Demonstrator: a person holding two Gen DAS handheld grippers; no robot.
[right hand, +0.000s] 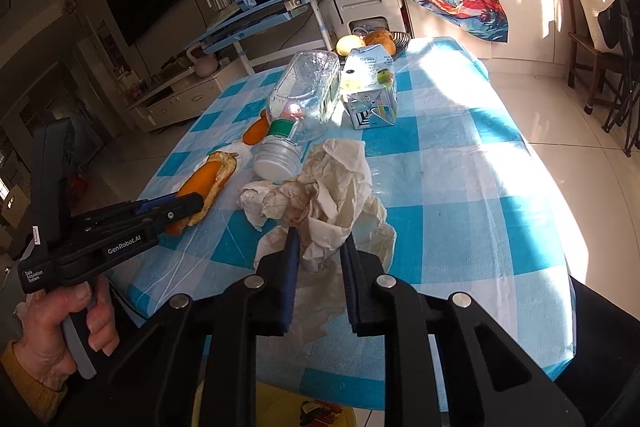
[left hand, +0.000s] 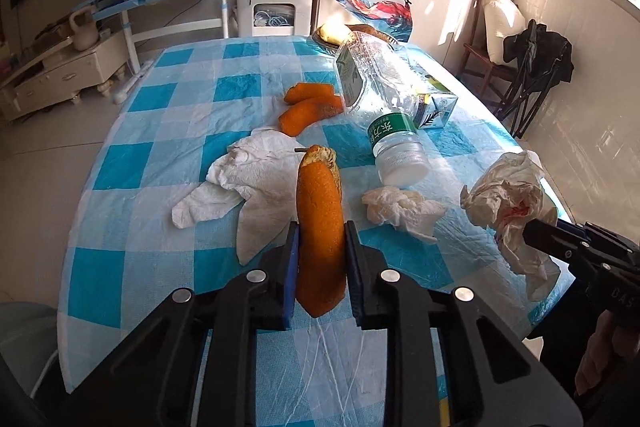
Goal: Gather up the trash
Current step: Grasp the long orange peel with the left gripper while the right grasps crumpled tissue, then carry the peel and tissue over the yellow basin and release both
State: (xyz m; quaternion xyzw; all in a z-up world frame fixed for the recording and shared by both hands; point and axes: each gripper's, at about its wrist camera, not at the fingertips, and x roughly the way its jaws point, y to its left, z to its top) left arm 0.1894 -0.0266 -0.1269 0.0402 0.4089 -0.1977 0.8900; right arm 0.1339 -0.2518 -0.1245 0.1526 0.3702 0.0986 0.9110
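The left hand-held gripper point(left hand: 320, 259) is pinching a long piece of orange peel point(left hand: 320, 227). The peel stands between the two pads, and its long side points away from the gripper, toward the middle of the bench point(left hand: 120, 211). The right hand-held gripper point(right hand: 318, 263) is pinching a big crumpled paper wad point(right hand: 332, 195). The wad sticks up and forward from the pads, over the near edge of the bench.

Both grippers are full, so the next move is likely to carry these two things to a bin. I think something yellow sits low under the near edge of the bench in the right wrist view, but it is too dark to tell if it is a bin.

Just past the peel lie a flat white tissue point(left hand: 248, 187) and a small twisted tissue point(left hand: 400, 209). The small one lies between the two grippers, about as near to one as the other. Farther on, a clear plastic bottle point(left hand: 380, 99) lies on its side with its white cap toward us. Two more orange peel pieces point(left hand: 310, 107) lie left of it, and a small carton point(right hand: 372, 95) stands just behind it. A fruit bowl point(right hand: 400, 37) sits at the far edge. Nothing stands in the way of lifting up and back.
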